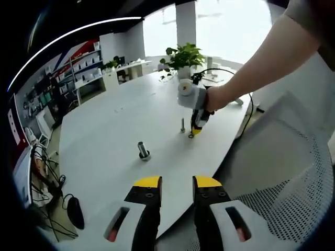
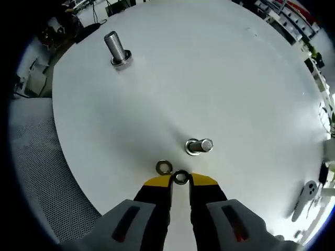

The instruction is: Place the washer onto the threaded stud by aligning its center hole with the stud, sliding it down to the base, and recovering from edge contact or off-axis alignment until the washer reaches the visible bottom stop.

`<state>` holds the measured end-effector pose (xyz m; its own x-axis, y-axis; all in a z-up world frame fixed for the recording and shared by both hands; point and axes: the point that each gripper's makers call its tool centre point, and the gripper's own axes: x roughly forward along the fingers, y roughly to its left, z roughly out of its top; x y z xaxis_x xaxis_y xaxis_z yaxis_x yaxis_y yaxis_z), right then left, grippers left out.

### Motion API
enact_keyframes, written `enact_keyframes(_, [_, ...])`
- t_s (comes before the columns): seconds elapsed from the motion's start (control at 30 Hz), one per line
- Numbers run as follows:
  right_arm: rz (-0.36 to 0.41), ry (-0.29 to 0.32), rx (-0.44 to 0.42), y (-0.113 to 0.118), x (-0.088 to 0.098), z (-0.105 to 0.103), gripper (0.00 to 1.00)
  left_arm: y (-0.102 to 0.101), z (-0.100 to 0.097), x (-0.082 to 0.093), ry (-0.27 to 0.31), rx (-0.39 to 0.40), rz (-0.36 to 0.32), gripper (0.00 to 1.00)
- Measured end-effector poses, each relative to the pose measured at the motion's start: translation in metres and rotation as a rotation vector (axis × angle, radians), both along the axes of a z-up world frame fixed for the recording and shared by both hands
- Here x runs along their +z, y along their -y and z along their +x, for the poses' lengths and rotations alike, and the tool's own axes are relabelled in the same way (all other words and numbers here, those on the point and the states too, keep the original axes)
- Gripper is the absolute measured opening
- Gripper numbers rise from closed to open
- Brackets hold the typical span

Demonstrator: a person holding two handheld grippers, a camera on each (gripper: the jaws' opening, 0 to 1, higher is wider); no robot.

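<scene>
In the right gripper view, my right gripper point(image 2: 180, 180) is shut on a small metal washer point(image 2: 180, 177), held at the yellow fingertips point(image 2: 157, 181) just above the white table point(image 2: 220, 78). A threaded stud point(image 2: 199, 146) stands just beyond it, seen almost end-on. A second washer point(image 2: 164, 167) lies flat on the table beside the left tip. In the left gripper view, the right gripper point(image 1: 194, 130) points down next to the thin stud point(image 1: 182, 125), held by a hand. My left gripper point(image 1: 178, 183) hovers open at the table's near edge, holding nothing.
A thicker threaded bolt point(image 2: 117, 49) stands on its base further off; it is the same bolt point(image 1: 143, 150) seen in the left gripper view. A potted plant point(image 1: 183, 57) and a black cable point(image 1: 250, 107) sit at the far end. A mesh chair point(image 1: 293, 183) is by the table edge.
</scene>
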<state>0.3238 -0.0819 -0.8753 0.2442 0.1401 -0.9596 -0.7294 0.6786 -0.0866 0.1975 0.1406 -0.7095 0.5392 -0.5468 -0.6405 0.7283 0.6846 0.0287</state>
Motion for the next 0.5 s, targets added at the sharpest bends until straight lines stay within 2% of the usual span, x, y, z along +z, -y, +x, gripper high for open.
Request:
enact_keyframes(0.07, [0.015,0.01,-0.017,0.001,0.0,0.0,0.15,0.0,0.0,0.0,-0.001,-0.003,0.002,0.21])
enact_keyframes(0.2, [0.043,-0.009,-0.06,0.002,0.001,0.002,0.14,0.0,0.0,0.0,-0.002,-0.006,0.002,0.21])
enact_keyframes(0.23, [0.032,-0.003,-0.052,0.002,0.001,0.001,0.13,0.0,-0.001,-0.001,-0.003,-0.005,0.003,0.21])
enact_keyframes(0.27, [-0.025,0.032,0.005,0.008,0.002,0.003,0.13,0.0,-0.001,-0.001,-0.003,-0.004,0.004,0.21])
enact_keyframes(0.3, [-0.018,0.046,0.021,0.005,0.003,0.002,0.13,0.0,-0.001,-0.001,-0.003,-0.003,0.002,0.21])
enact_keyframes(0.5, [0.042,0.054,-0.038,0.006,0.012,0.003,0.13,0.0,-0.001,-0.001,-0.003,-0.006,0.006,0.21])
